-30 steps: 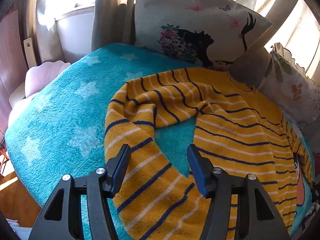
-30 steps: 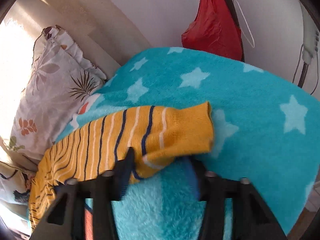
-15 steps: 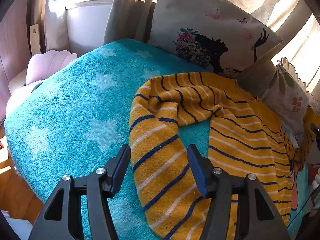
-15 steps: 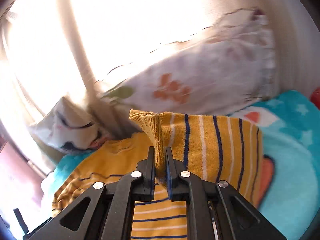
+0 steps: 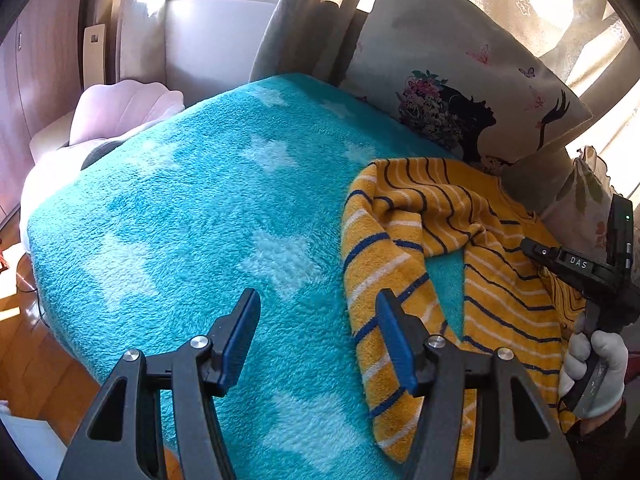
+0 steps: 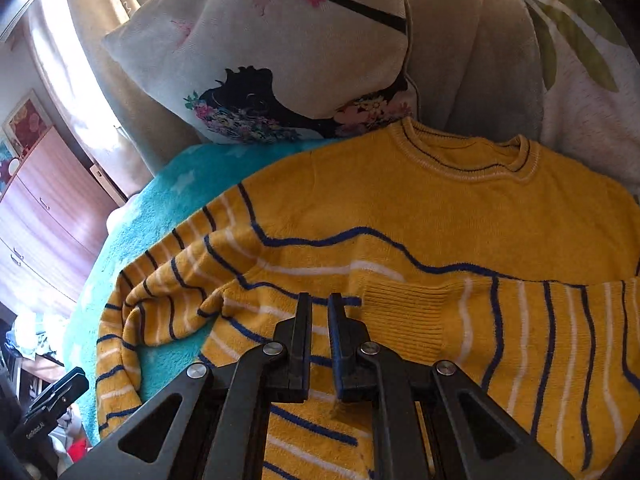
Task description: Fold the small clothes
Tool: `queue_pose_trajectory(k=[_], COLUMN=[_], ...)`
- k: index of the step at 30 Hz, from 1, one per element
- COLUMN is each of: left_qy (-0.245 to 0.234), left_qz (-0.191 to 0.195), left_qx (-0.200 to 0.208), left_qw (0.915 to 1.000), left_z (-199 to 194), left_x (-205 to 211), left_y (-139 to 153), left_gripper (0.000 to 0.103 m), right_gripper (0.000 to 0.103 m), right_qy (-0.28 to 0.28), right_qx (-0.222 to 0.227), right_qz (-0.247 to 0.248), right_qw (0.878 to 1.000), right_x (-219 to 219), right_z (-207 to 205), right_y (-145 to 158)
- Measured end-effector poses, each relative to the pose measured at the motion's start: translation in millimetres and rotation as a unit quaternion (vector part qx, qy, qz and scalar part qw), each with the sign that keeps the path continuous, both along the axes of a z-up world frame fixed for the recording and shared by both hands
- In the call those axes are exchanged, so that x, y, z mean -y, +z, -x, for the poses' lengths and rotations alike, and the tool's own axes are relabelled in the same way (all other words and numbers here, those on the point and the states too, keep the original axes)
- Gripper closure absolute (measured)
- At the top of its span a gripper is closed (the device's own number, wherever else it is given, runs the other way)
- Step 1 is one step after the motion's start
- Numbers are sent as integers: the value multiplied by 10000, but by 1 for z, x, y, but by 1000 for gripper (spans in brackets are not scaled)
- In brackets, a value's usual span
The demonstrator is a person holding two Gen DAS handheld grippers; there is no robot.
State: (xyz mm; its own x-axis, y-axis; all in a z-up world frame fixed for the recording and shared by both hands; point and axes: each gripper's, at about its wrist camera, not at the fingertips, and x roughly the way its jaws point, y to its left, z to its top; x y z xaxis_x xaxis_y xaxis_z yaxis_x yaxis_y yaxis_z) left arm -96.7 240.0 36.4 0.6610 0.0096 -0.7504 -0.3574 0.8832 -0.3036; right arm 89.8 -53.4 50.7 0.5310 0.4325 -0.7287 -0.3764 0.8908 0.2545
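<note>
A small yellow sweater with blue and white stripes (image 6: 400,216) lies flat on the turquoise star blanket (image 5: 192,216). Its right sleeve (image 6: 520,320) is folded across the chest, with the ribbed cuff just right of my right gripper (image 6: 319,312). That gripper hovers over the sweater's middle, its jaws nearly closed with a narrow gap and nothing between them. The left sleeve (image 5: 384,264) lies bunched and curved at the sweater's left side. My left gripper (image 5: 316,336) is open and empty above the blanket, its right finger at the edge of that sleeve. The right gripper's body shows in the left wrist view (image 5: 592,276).
A printed pillow with a black silhouette (image 5: 460,92) and a leaf-patterned pillow (image 6: 580,60) lean behind the sweater by the curtains. A pink shell-shaped chair (image 5: 120,108) stands beyond the bed's left edge. A wooden cabinet (image 6: 40,216) stands at the left.
My right gripper carried the right sleeve across the chest and let it go; the sleeve now lies folded over. My left gripper moved left, off the left sleeve and over bare blanket.
</note>
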Motion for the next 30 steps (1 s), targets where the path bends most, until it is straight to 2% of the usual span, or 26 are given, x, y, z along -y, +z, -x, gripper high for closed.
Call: queue_pose_trajectory(k=[2,4,5,7,12,15,16,17,18,19,24,27,30], left_qy=[72,146,186,234,132,112,118,121,121,118,-26,-167,-302], left_qz=[2,41,61,113,174,44,23,8,-9,-31,-155,-193,-241], left_qx=[-9,0,0,-9,-28,23,45,58,65,68,102,117,109], left_qw=[10000,9999,9998,9997,9998,9999,9999,9999,9999,9999,9998,9996,9992], left_z=[1,1,1,0,3,6,8,8,9,9,8,6,1], left_x=[-7,-13,-16,-19,-15,-10,-9,-8,-7,-6,11,24,39], left_y=[-2,-3,-4,-6,-5,2,4,6,8,10,18,21,22], left_gripper=[44,44,44,44,44,44,44,44,44,44,44,43,43], right_gripper=[80,50,46,44,44,44,56,73,98,98,98,98,98], right_qy=[233,576,777,1164,1776,1929,1974,2028,2129,2121,1641,969,93], right_qx=[85,81,34,-204,-902,-948,-879,-781,-800,-775,85,498,734], right_qz=[-87,-214,-267,-343,-370,-220,-121,-23,11,-13,-295,-194,40], right_qw=[9997,9981,9966,9924,9793,9764,9763,9761,9738,9742,9860,9939,9972], right_x=[0,-5,-9,-17,-46,-57,-61,-64,-66,-66,-26,19,76], right_z=[19,40,51,73,111,127,132,136,139,140,133,113,86], right_y=[12,22,24,20,-20,-35,-36,-35,-33,-29,28,56,71])
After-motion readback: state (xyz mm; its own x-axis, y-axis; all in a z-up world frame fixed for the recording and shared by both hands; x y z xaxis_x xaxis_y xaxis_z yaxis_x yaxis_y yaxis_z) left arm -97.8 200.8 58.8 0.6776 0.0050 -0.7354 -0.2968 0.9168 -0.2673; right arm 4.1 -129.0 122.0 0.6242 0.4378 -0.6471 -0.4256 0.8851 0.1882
